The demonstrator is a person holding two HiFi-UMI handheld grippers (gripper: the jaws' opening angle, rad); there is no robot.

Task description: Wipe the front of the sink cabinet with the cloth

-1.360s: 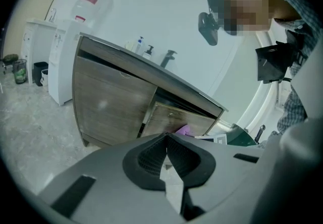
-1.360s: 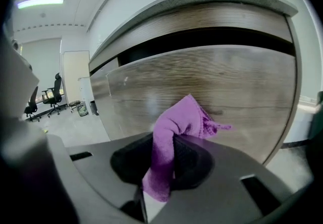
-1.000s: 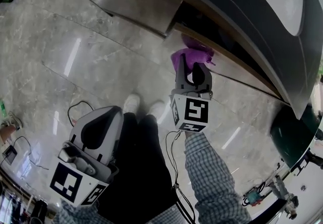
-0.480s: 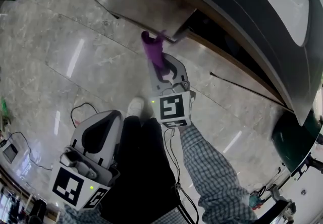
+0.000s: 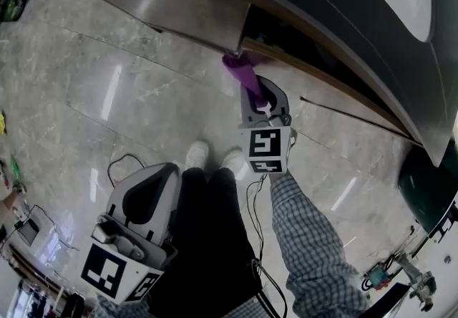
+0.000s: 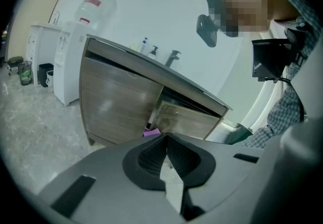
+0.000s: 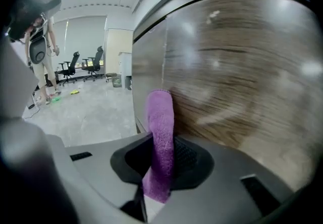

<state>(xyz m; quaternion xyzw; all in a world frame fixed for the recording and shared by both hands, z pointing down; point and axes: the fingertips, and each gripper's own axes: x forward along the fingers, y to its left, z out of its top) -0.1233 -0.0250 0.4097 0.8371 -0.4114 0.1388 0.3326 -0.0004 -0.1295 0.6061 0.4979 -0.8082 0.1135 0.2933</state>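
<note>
Cloth (image 7: 160,117) pinched in R tongs (image 7: 162,142) at ajar cabinet door (image 7: 242,81) edge; L tongs (image 6: 166,140) pressed together.

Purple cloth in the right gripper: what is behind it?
The wood-grain cabinet front stands right behind the cloth, which the right gripper clamps. The strip of panel under the cloth is hidden.

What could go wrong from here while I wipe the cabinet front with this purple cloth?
1. The right tongs pinch the cloth as a narrow strip, so little fabric seems to meet the cabinet front. The hard tongs could scrape the wood.
2. The cloth sits close to the edge of the door, which stands ajar. It may snag there or push the door.
</note>
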